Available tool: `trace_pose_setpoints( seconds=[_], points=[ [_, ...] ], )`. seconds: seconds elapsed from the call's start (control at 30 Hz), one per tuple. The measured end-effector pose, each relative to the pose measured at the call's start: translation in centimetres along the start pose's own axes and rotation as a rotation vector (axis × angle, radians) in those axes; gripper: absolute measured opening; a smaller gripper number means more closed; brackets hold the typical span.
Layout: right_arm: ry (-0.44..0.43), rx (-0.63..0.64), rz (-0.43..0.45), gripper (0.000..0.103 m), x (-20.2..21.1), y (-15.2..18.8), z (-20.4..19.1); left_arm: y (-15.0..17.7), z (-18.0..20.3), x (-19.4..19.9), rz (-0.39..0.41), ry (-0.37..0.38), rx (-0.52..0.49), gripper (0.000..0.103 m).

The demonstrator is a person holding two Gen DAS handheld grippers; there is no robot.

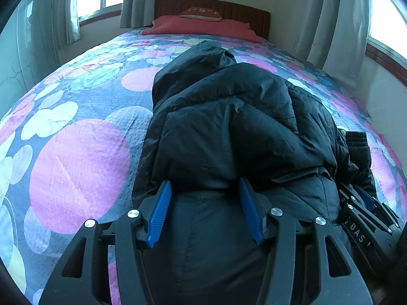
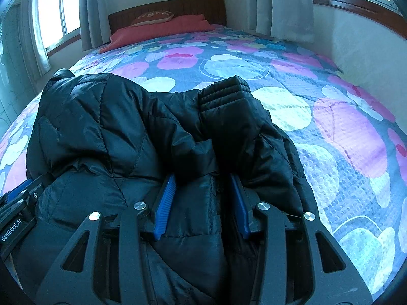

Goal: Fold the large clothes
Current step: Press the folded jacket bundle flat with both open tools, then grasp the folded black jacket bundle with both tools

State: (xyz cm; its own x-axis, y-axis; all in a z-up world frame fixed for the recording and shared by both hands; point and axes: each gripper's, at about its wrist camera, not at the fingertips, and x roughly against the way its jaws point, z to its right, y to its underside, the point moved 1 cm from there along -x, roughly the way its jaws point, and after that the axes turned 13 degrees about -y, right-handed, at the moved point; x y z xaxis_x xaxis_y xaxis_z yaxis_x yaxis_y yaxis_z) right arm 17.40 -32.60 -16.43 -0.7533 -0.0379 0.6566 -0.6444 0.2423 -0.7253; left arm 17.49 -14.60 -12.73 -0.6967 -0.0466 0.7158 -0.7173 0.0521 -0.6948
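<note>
The black jacket (image 1: 229, 127) lies bunched lengthwise on the bed (image 1: 76, 139), its hood end toward the headboard (image 1: 211, 7) and a ribbed cuff (image 2: 223, 94) folded across its top. Both tools sit at the jacket's near end, side by side. The left hand-held gripper (image 1: 203, 198) has its blue fingers (image 1: 160, 211) spread apart with fabric bulging between them, not pinched. The right hand-held gripper (image 2: 201, 193) is likewise spread wide over the padded cloth. They probably straddle the hem so as to catch it and turn it toward the hood. A red pillow (image 1: 201, 28) rests below the headboard, well beyond the jacket.
</note>
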Motion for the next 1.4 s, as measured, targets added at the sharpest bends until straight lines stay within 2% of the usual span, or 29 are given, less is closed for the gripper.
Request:
trace_pose_setpoints(
  seconds=[0.27, 0.47, 0.6, 0.67, 0.77, 0.8, 0.87, 0.97, 1.13, 1.23, 1.3, 1.4],
  points=[
    [-0.001, -0.014, 0.002, 0.041, 1.0, -0.9, 0.0, -0.8, -0.8, 0.3, -0.028, 0.021, 0.037, 0.055],
    [-0.015, -0.034, 0.010, 0.044, 1.6, -1.5, 0.3, -1.3, -2.6, 1.3, -0.038, 0.036, 0.128, 0.055],
    [-0.053, -0.092, 0.033, 0.048, 3.2, -2.0, 1.0, -1.3, -5.4, 1.5, -0.075, 0.053, 0.279, 0.055],
    [-0.085, -0.139, 0.073, 0.059, 4.5, -2.4, 1.7, -1.2, -6.9, 1.5, -0.095, 0.062, 0.365, 0.056],
    [-0.132, -0.223, 0.145, 0.069, 6.3, -2.9, 3.4, -1.1, -9.0, 0.8, -0.143, 0.086, 0.510, 0.060],
    [-0.140, -0.247, 0.161, 0.071, 6.7, -3.2, 4.0, -1.1, -9.5, 0.4, -0.161, 0.101, 0.551, 0.061],
    [-0.161, -0.309, 0.171, 0.081, 6.8, -3.7, 5.6, -1.1, -9.9, -0.3, -0.195, 0.132, 0.606, 0.064],
    [-0.187, -0.397, 0.144, 0.082, 5.8, -3.8, 7.7, -0.8, -10.3, -1.7, -0.258, 0.181, 0.670, 0.070],
    [-0.236, -0.563, 0.063, 0.082, 2.8, -2.3, 11.1, -0.2, -9.9, -3.0, -0.311, 0.240, 0.702, 0.077],
    [-0.335, -0.675, 0.016, 0.084, 0.9, -0.9, 12.4, 0.1, -9.6, -4.2, -0.361, 0.309, 0.704, 0.080],
    [-0.381, -0.668, 0.021, 0.088, 0.9, -0.9, 12.4, -0.3, -9.3, -5.0, -0.386, 0.372, 0.678, 0.083],
    [-0.443, -0.597, -0.044, 0.089, 0.2, -1.1, 11.2, -0.7, -8.7, -5.8, -0.423, 0.443, 0.620, 0.086]
  ],
)
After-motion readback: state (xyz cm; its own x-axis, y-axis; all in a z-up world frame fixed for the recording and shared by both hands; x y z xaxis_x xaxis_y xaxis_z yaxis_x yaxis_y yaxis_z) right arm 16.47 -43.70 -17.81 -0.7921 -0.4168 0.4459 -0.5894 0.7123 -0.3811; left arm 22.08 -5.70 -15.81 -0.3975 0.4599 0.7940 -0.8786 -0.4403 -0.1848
